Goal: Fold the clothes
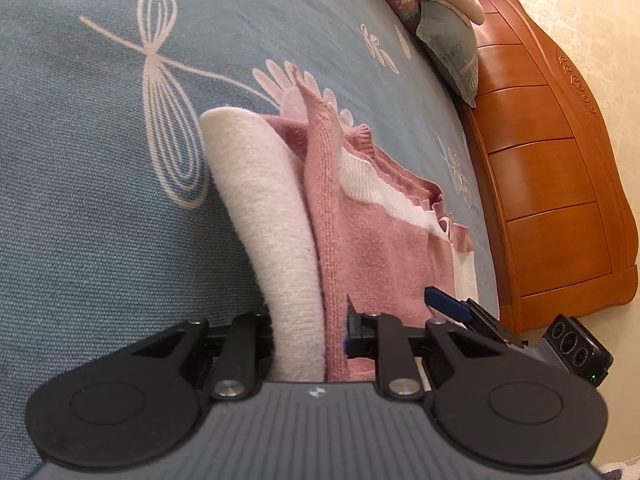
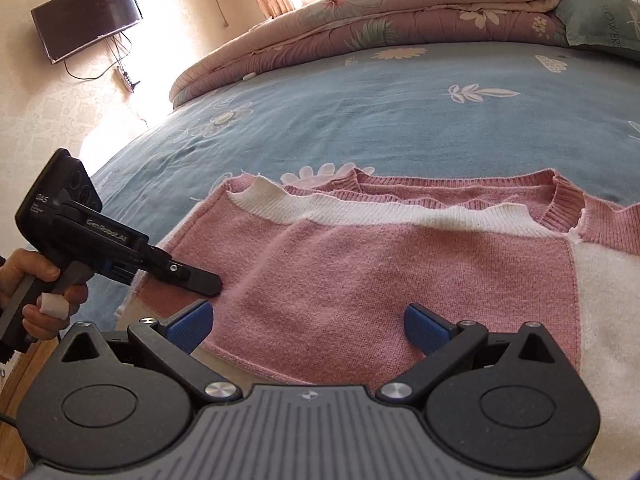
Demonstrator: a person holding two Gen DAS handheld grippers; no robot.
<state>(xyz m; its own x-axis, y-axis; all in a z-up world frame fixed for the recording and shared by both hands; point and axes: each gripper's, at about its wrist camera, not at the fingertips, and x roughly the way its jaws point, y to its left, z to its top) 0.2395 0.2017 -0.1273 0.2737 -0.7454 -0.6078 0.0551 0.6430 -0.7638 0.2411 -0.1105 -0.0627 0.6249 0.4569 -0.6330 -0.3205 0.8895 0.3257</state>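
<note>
A pink and white knit sweater [image 2: 360, 264] lies partly folded on the blue bed sheet [image 2: 360, 112]. In the left wrist view the sweater's edge [image 1: 320, 248] runs up between the fingers, and my left gripper [image 1: 308, 336] is shut on that edge. The left gripper also shows in the right wrist view [image 2: 200, 282], gripping the sweater's left edge, held by a hand. My right gripper [image 2: 308, 324] is open, its blue pads [image 2: 188, 326] spread over the sweater's near hem, holding nothing. The right gripper's blue tip appears in the left wrist view [image 1: 444, 302].
A folded floral quilt [image 2: 400, 12] and a grey-green pillow [image 1: 452, 48] lie at the head of the bed. A wooden headboard [image 1: 552, 168] borders the bed. A TV [image 2: 86, 16] hangs on the wall. Wooden floor [image 2: 16, 364] lies beside the bed.
</note>
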